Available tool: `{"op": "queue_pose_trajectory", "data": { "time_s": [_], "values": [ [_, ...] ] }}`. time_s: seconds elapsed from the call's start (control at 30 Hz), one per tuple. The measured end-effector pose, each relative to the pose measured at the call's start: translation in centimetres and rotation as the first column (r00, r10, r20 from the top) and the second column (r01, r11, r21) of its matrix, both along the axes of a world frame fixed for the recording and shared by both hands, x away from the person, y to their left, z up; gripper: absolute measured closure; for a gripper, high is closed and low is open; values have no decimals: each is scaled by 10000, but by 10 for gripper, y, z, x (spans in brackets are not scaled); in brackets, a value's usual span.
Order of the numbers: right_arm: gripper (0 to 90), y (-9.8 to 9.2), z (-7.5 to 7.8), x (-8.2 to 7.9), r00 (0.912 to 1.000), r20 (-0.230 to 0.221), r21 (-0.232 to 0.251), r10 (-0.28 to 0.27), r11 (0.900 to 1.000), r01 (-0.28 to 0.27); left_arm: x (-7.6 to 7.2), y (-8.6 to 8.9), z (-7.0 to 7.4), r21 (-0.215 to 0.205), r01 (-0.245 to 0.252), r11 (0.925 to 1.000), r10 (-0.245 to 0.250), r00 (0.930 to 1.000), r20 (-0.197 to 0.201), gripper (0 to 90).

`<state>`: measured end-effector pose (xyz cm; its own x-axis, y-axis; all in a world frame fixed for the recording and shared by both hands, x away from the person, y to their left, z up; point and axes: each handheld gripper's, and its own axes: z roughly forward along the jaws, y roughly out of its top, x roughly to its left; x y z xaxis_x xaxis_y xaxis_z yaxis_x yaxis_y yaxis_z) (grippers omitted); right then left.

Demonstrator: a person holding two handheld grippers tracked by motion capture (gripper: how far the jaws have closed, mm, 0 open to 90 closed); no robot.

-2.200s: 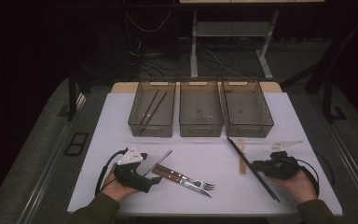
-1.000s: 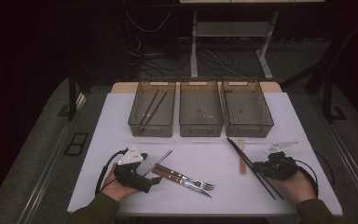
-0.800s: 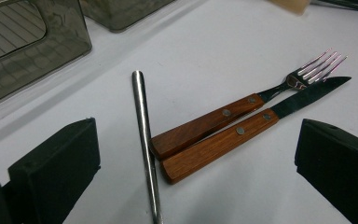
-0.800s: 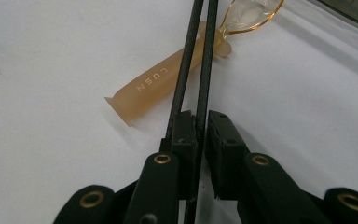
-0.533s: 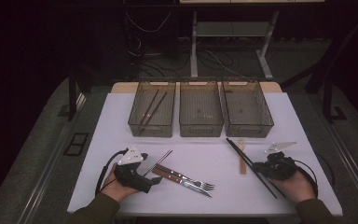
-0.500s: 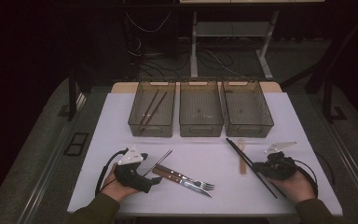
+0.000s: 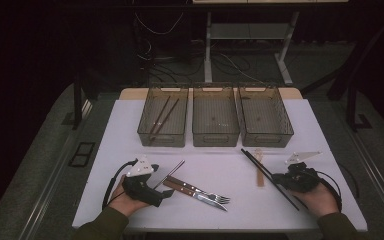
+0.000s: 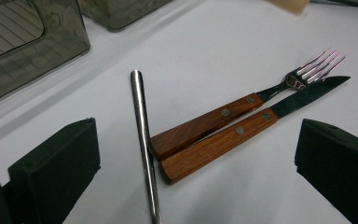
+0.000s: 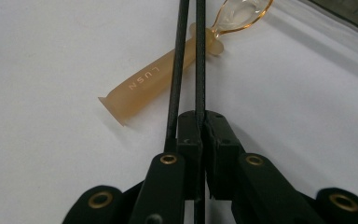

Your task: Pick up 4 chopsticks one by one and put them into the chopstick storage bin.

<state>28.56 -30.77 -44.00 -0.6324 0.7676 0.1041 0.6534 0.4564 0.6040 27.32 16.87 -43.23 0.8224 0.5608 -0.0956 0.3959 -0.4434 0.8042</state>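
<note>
Chopsticks [image 9: 186, 60], black, lie on the white table [image 7: 330, 145] at its right side, crossing a tan spoon [image 9: 168, 77]. Right gripper [image 9: 200, 123] pinches one stick, the other running just left of the jaws. Left gripper [image 8: 196, 154] rests spread around a steel rod [image 8: 144, 140], fork [image 8: 242, 109] and knife [image 8: 251, 128].

Each black hand-held gripper [image 7: 152, 192] bears a grey three-cornered plate, brass-ringed screws and a black cable; sleeves olive.
</note>
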Motion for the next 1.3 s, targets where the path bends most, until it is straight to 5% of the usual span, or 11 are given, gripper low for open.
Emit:
{"op": "queue_pose_trajectory", "data": {
  "time_s": [0.6, 0.8, 1.3],
  "values": [
    [854, -8, 15, 0, 9995, 304, 568, 20, 9984, -37, 1, 0, -2, -205, 219, 9996, -218, 9998, 47, 0],
    [854, -4, 24, 2, 9989, 456, 955, 124, 9953, -167, 2, 1, -5, -565, 383, 9977, -387, 9992, -59, 0],
    [855, 13, 38, 13, 9970, 601, 1413, 488, 9883, -569, -1, -2, -4, -427, 689, 9967, -689, 9976, 13, 0]
  ]
}}
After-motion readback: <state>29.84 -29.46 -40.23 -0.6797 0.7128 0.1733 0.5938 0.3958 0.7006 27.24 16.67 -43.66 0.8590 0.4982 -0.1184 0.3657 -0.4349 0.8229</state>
